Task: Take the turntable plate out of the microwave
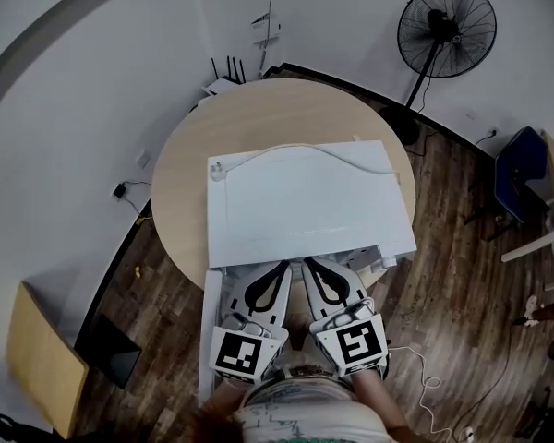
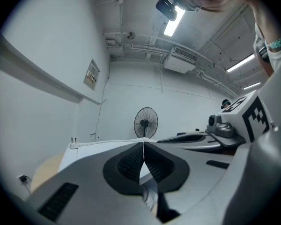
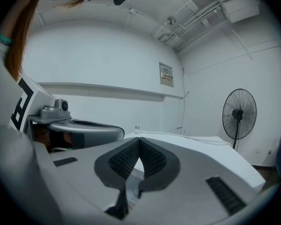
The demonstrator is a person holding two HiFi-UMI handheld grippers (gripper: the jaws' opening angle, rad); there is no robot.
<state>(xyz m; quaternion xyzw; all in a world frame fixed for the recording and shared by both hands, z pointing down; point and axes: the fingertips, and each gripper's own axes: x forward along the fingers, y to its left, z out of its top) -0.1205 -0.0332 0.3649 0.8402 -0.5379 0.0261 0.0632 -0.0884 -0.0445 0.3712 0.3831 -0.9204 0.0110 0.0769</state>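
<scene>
Side by side, the left gripper [image 1: 283,266] and right gripper [image 1: 307,264] rest their tips at the front edge of the white microwave [image 1: 309,197], which stands on a round wooden table [image 1: 180,173]. Both pairs of jaws are pressed together with nothing between them. The door [image 1: 210,340] hangs open beside the left gripper. The turntable plate cannot be made out, as the microwave's top hides the inside.
</scene>
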